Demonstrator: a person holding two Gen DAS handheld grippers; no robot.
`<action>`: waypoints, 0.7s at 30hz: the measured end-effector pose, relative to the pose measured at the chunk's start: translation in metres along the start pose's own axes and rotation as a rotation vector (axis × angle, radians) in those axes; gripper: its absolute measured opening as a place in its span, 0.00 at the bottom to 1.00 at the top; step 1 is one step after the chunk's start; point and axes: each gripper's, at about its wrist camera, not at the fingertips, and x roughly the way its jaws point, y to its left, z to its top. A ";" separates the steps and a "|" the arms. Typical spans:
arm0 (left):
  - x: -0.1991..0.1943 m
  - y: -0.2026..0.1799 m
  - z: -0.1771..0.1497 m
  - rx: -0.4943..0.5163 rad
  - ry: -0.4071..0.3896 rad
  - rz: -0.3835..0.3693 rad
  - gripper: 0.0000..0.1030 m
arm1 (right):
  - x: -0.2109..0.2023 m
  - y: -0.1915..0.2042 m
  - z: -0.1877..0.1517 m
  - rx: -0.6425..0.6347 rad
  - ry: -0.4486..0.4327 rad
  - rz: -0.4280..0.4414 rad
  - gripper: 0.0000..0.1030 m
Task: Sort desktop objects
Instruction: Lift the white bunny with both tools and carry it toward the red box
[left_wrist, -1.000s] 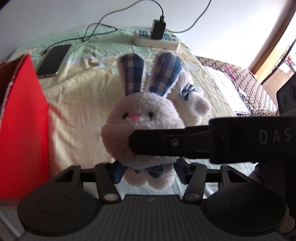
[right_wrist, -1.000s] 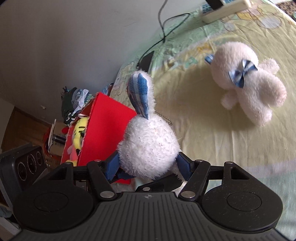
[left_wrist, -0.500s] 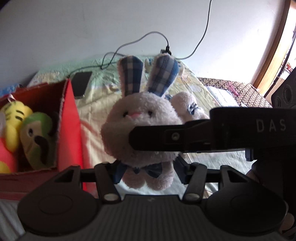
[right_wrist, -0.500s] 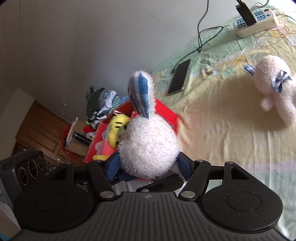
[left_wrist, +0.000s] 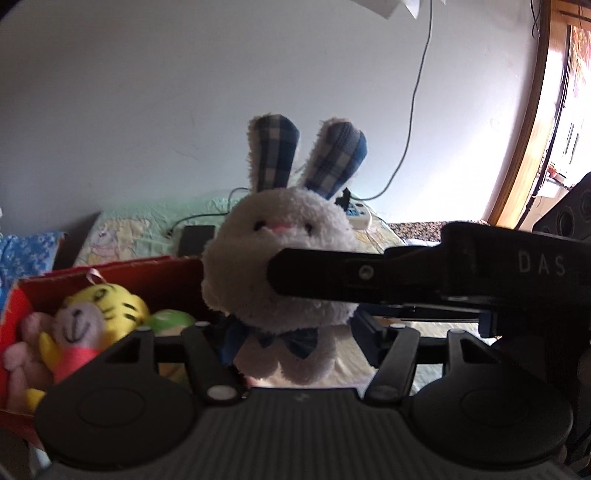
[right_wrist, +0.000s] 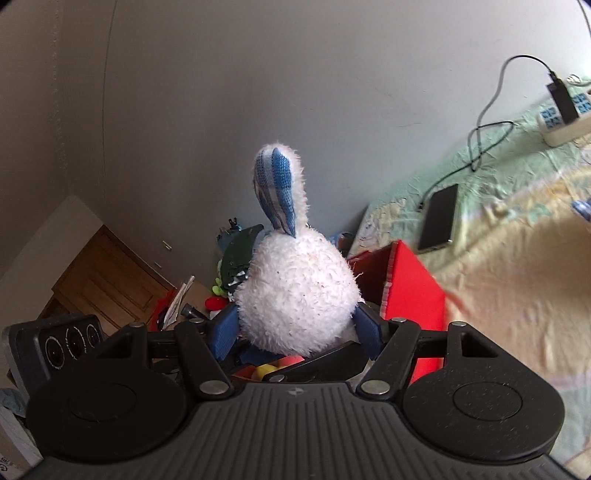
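1. Left gripper (left_wrist: 295, 339) clamps the rabbit (left_wrist: 280, 258) at its body.
2. Right gripper (right_wrist: 297, 330) clamps its head.
3. The rabbit hangs over the red box (left_wrist: 110, 273), beside the toys (left_wrist: 103, 302) inside.

A plain pale wall (left_wrist: 155, 110) fills most of what you see in both views, dimmer and greyer in the right wrist view. Far right in the left wrist view, a wooden frame (left_wrist: 532, 122) curves up beside a bright window (left_wrist: 576, 96) that lets daylight in. A thin cable (left_wrist: 415, 103) hangs down the wall. Low on the left in the right wrist view stands a brown wooden cabinet (right_wrist: 107, 280), perhaps a door. A patterned green and yellow bedsheet (right_wrist: 517, 258) covers the surface at right.
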 end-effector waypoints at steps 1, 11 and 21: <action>-0.005 0.008 0.000 -0.003 -0.010 0.005 0.62 | 0.006 0.006 -0.001 -0.007 -0.001 0.008 0.67; -0.043 0.093 -0.009 -0.042 -0.035 0.097 0.62 | 0.092 0.040 -0.016 0.056 0.040 0.095 0.67; -0.034 0.171 -0.021 -0.093 0.048 0.177 0.66 | 0.177 0.040 -0.039 0.267 0.163 0.109 0.66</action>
